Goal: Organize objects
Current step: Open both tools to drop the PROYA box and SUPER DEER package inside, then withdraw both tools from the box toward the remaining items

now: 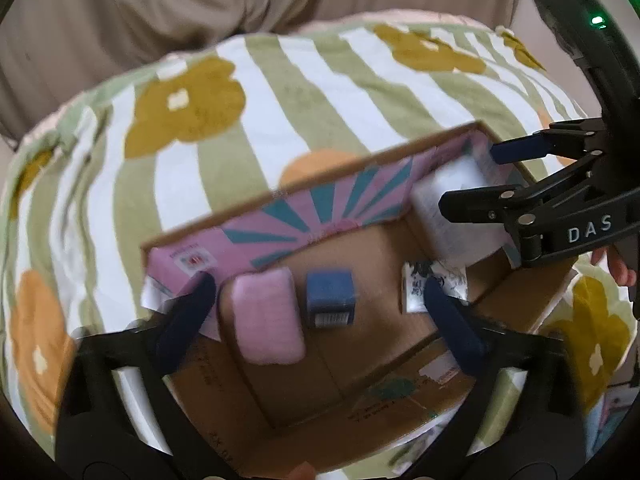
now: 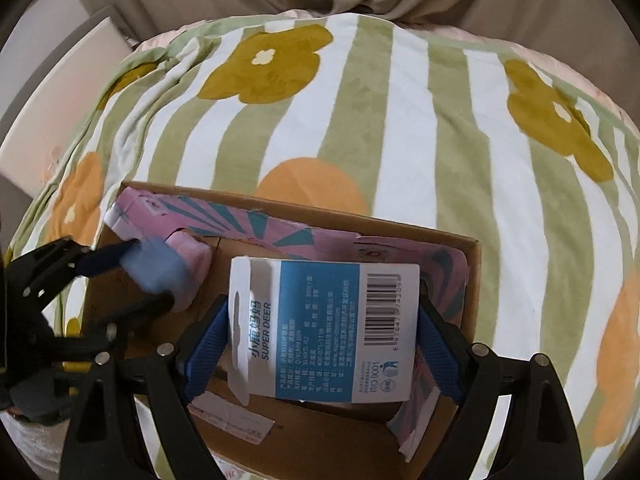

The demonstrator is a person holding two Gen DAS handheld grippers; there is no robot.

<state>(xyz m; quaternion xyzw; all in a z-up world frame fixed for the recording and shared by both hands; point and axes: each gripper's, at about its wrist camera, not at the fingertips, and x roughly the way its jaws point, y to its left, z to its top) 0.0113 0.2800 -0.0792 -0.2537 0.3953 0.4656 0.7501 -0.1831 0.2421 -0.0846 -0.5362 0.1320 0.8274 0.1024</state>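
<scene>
An open cardboard box [image 1: 360, 356] lies on a striped bedspread. My left gripper [image 1: 318, 286] hangs open over its floor. A small blue box [image 1: 331, 296] lies loose between the fingers, touching neither. Beside it are a pink pack [image 1: 268, 316] and a white printed packet [image 1: 414, 280]. A flat pink and teal carton [image 1: 320, 208] leans on the far wall. My right gripper [image 2: 323, 300] is shut on a white and blue card-backed package [image 2: 320, 328] above the box's right end. In the right wrist view the left gripper [image 2: 136, 280] and the blurred blue box [image 2: 160, 272] appear at the left.
The green and white bedspread [image 2: 400, 120] with yellow and orange flowers spreads all round the box. Beige bedding [image 1: 180, 0] is heaped at the back. A pale flat panel [image 2: 60, 112] stands at the far left. A person's fingers [image 1: 620, 270] show behind the right gripper.
</scene>
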